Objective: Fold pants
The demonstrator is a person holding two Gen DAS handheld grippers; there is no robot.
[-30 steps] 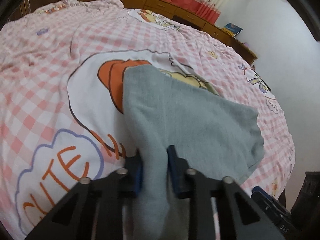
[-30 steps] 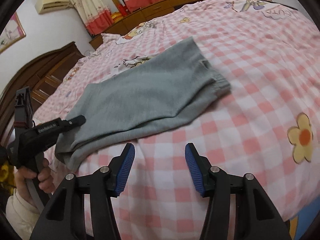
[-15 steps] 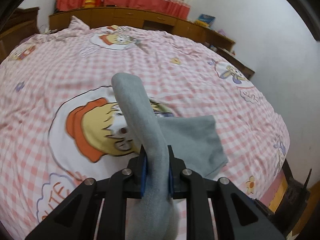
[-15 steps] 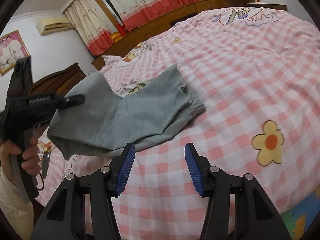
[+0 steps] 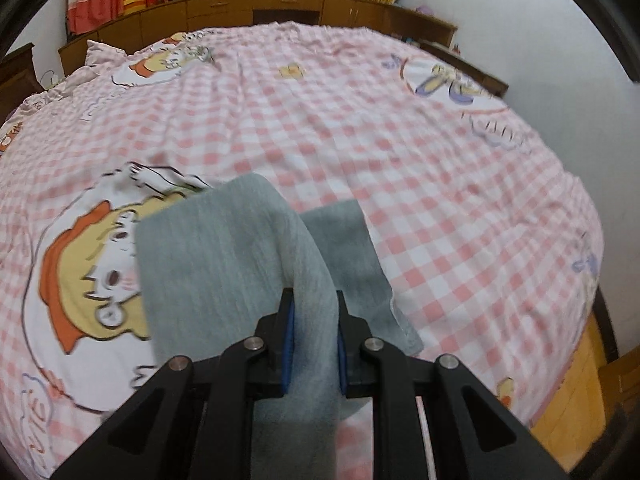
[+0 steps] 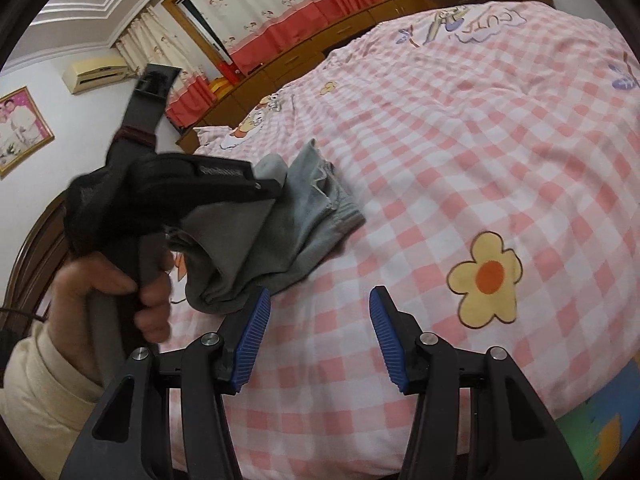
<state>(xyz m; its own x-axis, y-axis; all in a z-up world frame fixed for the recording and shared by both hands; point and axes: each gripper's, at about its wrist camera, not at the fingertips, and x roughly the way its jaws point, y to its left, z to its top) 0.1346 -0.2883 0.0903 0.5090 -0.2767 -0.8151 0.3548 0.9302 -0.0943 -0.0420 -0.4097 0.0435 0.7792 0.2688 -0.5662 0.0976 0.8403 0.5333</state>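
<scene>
The grey pants (image 5: 224, 256) lie on a pink checked bedspread (image 5: 400, 152). My left gripper (image 5: 314, 340) is shut on one end of the pants and holds it lifted, arched over the cuffed end (image 5: 360, 264) that rests on the bed. In the right wrist view the left gripper (image 6: 276, 190) shows at the left with the pants (image 6: 288, 232) bunched under it, cuff (image 6: 340, 204) to the right. My right gripper (image 6: 318, 336) is open and empty, just in front of the pants' near fold.
The bedspread (image 6: 480, 128) has cartoon prints and a yellow flower (image 6: 486, 276). Wooden cabinets (image 5: 280, 4) and curtains run along the far wall. The bed's right edge drops to a wooden floor (image 5: 576, 412). A person's hand (image 6: 112, 292) holds the left gripper.
My left gripper has lifted its end of the pants and carried it over toward the cuffed end, doubling the pants. The right gripper stayed open and drew back slightly.
</scene>
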